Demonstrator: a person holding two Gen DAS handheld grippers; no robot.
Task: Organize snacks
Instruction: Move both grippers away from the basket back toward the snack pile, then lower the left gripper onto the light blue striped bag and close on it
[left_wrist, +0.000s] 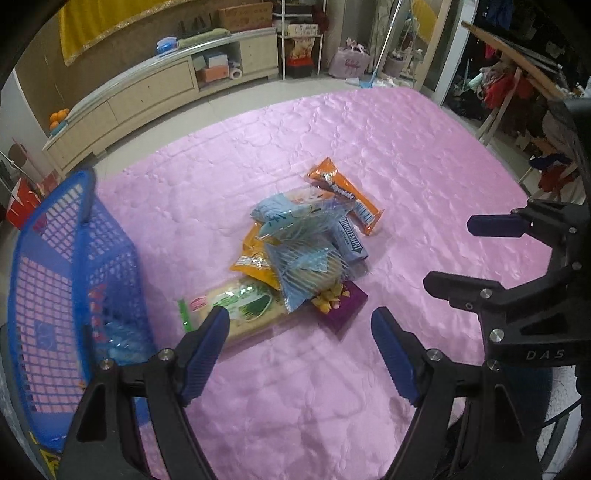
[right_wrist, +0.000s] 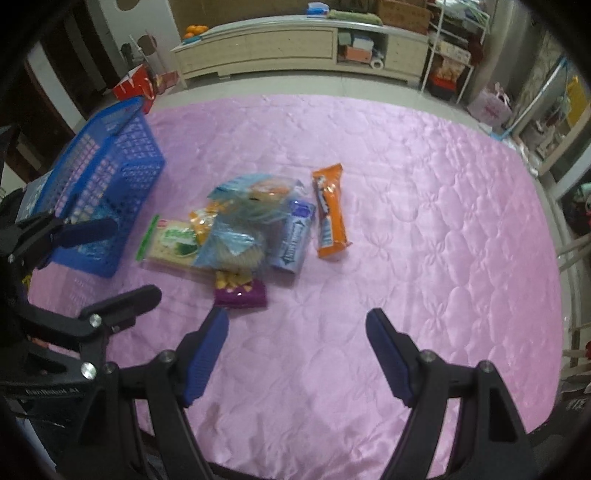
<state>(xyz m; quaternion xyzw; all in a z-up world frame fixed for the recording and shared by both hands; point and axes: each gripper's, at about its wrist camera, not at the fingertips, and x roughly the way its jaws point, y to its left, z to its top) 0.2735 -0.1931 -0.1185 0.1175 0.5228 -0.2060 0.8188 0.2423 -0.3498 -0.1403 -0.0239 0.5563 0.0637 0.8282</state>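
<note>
Both claws hang spread and empty above the pink quilted bed (left_wrist: 369, 155): the left claw (left_wrist: 301, 350) sits just short of the pile, the right claw (right_wrist: 297, 354) likewise, nothing pinched. Straight ahead lies the snack heap (right_wrist: 251, 229), mid-bed, wrappers overlapping. Nearest the right claw is a small purple packet (right_wrist: 242, 293), light and crinkly, probably easiest taken across its short sides. The cracker pack (left_wrist: 240, 310) looks stiff but breakable, so a gentle hold on its long edges. The clear bags (left_wrist: 299, 258) are slippery and soft; pinch a gathered corner. The orange bar (right_wrist: 330, 214) lies apart, free to lift. The blue basket (left_wrist: 74, 280) waits at the left, a blue packet apparently already inside.
</note>
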